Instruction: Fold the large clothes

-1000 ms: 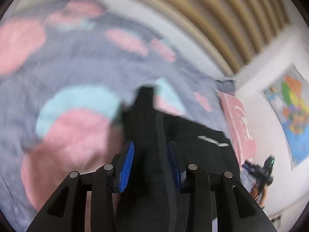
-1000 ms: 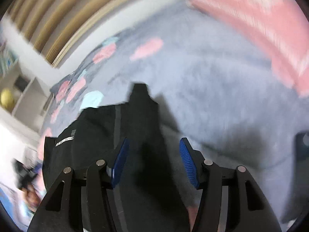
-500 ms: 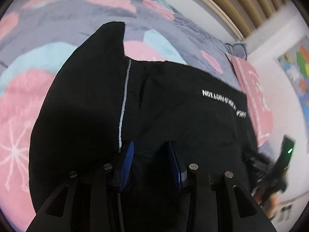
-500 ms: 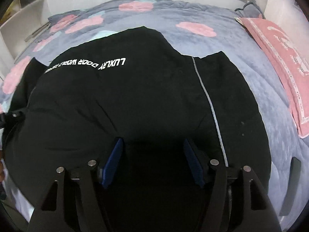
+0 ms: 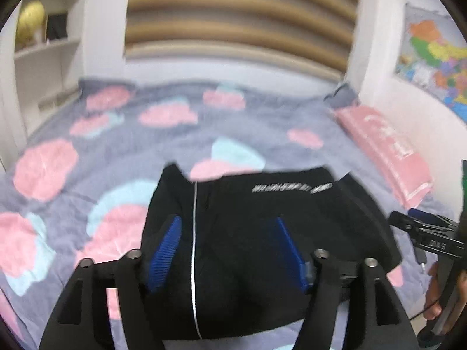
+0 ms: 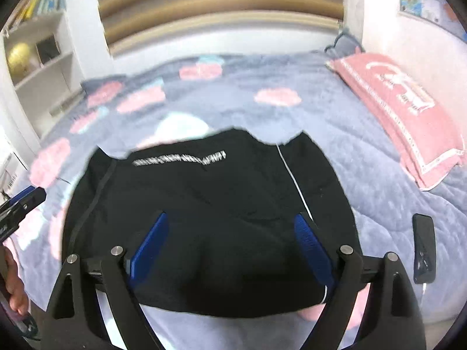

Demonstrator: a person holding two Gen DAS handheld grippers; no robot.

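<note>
Left wrist view showed the bed [image 5: 262,116] under its grey blanket with pink and blue patches, and on its near part lay the folded black garment [image 5: 262,218], white lettering toward its far edge and a thin white stripe down one side. A pink pillow [image 6: 402,122] lay along the bed's right side, a dark phone [image 6: 424,248] nearer. Both tools hung above the garment, released: the left tool [image 5: 230,250] and right tool [image 6: 230,248] had just been opening, nothing pinched between their blue pads.
</note>
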